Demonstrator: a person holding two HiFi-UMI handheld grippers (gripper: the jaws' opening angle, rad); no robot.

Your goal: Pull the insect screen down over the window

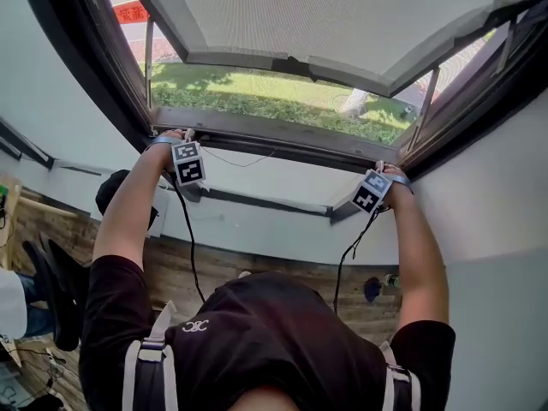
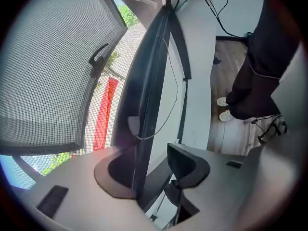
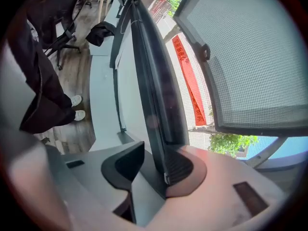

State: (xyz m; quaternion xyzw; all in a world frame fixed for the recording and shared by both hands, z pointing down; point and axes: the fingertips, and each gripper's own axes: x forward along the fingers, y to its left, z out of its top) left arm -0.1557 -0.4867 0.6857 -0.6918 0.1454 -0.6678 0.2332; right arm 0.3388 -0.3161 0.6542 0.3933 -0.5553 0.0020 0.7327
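The insect screen's dark bottom bar [image 1: 274, 135] lies low along the window sill, spanning the opening from side to side. My left gripper [image 1: 183, 140] straddles its left end and my right gripper [image 1: 382, 171] its right end. In the left gripper view the bar [image 2: 149, 90] runs between the jaws of the left gripper [image 2: 153, 165], which stand wide, with a clear gap to the inner pad. The right gripper view shows the bar [image 3: 156, 90] between the open jaws of the right gripper [image 3: 155, 166], the room-side pad standing off it.
An out-swung sash [image 1: 325, 15] with a dark handle [image 1: 295, 65] hangs over the opening, above grass. A thin cord [image 1: 240, 161] droops below the sill. Grey wall [image 1: 479, 229] flanks the window. A black office chair [image 1: 51, 289] stands on the wooden floor at left.
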